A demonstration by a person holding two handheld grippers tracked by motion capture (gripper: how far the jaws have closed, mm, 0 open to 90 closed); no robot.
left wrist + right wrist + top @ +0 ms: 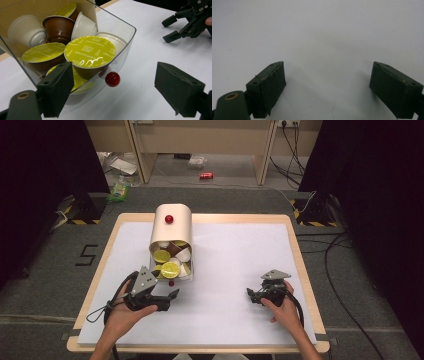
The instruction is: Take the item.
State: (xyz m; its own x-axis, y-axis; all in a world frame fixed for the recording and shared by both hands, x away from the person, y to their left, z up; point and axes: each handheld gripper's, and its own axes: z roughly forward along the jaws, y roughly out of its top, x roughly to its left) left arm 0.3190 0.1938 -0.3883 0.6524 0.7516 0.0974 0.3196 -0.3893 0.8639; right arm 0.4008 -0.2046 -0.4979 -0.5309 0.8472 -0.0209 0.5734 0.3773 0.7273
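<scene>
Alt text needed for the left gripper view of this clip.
A clear plastic drawer of coffee capsules, a yellow-lidded cappuccino capsule foremost, sits on a white table with a small red knob on its front. The left tongs stand open around it, the right tongs farther off.

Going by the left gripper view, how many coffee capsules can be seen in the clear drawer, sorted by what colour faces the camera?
In the clear drawer, as far as the left gripper view shows:
Yellow-green foil lids: 4
White capsules: 3
Brown capsule: 1
Total: 8 capsules; more may be hidden underneath.
</scene>
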